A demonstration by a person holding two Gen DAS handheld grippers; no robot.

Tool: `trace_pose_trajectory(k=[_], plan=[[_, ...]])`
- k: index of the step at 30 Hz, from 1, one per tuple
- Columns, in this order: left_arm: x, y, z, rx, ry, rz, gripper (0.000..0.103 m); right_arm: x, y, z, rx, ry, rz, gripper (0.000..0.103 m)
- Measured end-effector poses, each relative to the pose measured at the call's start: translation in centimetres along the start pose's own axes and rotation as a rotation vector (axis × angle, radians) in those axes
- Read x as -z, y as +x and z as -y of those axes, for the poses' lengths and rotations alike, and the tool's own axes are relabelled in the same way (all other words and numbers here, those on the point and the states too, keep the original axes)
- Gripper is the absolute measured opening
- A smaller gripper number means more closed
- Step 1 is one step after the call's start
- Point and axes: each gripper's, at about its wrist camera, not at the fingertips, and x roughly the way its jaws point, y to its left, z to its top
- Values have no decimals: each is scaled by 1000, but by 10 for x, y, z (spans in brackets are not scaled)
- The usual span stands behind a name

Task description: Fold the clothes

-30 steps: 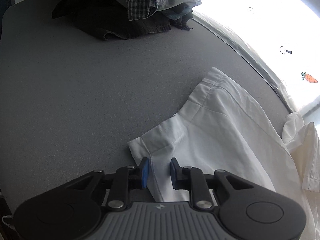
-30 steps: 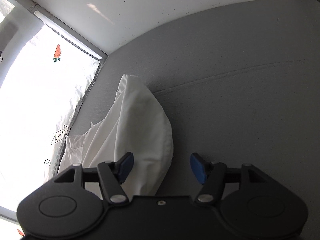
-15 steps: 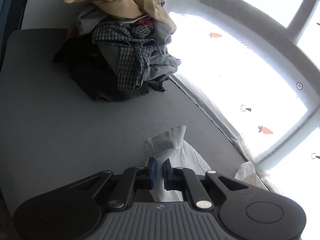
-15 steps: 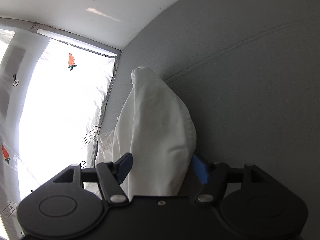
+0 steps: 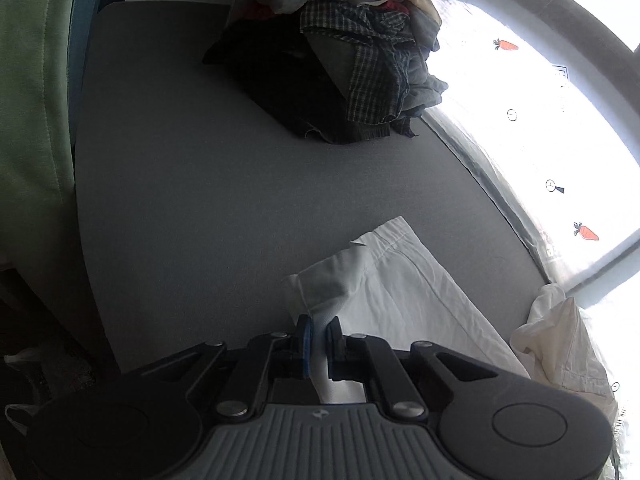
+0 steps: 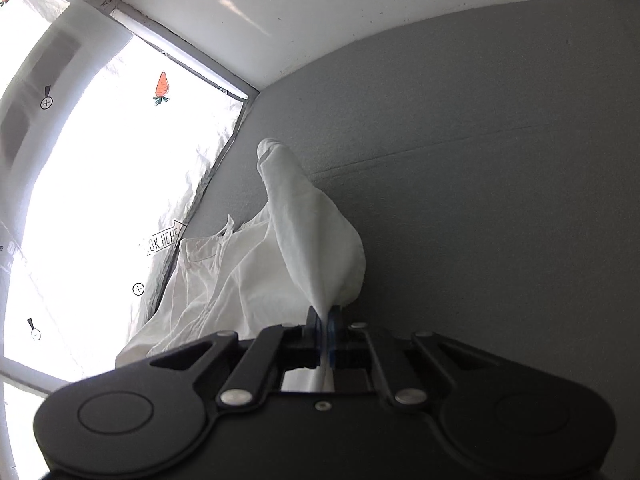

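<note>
A white shirt [image 5: 404,292] lies on the grey table [image 5: 200,184] near the window side. My left gripper [image 5: 318,330] is shut on a corner of the shirt, with a folded flap of cloth rising in front of the fingers. In the right wrist view the same white shirt [image 6: 316,248] is bunched into a raised fold. My right gripper [image 6: 325,320] is shut on its edge, and the cloth passes back between the blue pads. The rest of the shirt [image 6: 208,280] lies crumpled toward the window.
A pile of mixed clothes [image 5: 352,52], dark, checked and beige, sits at the far end of the table. A bright window with carrot stickers [image 5: 560,140] runs along the table's right edge. A green cloth [image 5: 28,120] hangs at the left. A white wall [image 6: 360,12] is behind the table.
My right gripper has closed from open onto the shirt's fold. My left gripper stays shut on the shirt corner and has dropped back toward the table after lifting it.
</note>
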Motion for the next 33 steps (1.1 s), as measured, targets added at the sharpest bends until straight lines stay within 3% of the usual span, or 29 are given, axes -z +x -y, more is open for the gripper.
trace_pose_trajectory(k=[5, 11, 14, 17, 21, 23, 25, 29, 33], plan=[[2, -14, -8, -31, 26, 0, 8, -9, -31, -3, -22, -23, 33, 3], [26, 10, -36, -155, 40, -115, 9, 3, 3, -7, 177, -172, -18, 4], [34, 19, -48, -188, 33, -171, 11, 6, 10, -7, 229, -260, -30, 8], [29, 16, -48, -178, 44, -162, 16, 13, 1, -12, 307, -368, -30, 28], [15, 3, -33, -203, 120, -67, 22, 18, -5, -25, 366, -486, 7, 52], [6, -4, -23, -217, 177, -6, 38, 18, -7, -34, 369, -539, 37, 63], [-4, -8, -9, -202, 243, 55, 45, 26, -20, -41, 366, -588, 73, 79], [-10, -7, 23, -151, 355, 95, 62, 37, -26, -66, 338, -679, 121, 89], [-1, 4, 56, -62, 412, 61, 66, 53, -19, -89, 252, -715, 91, 96]])
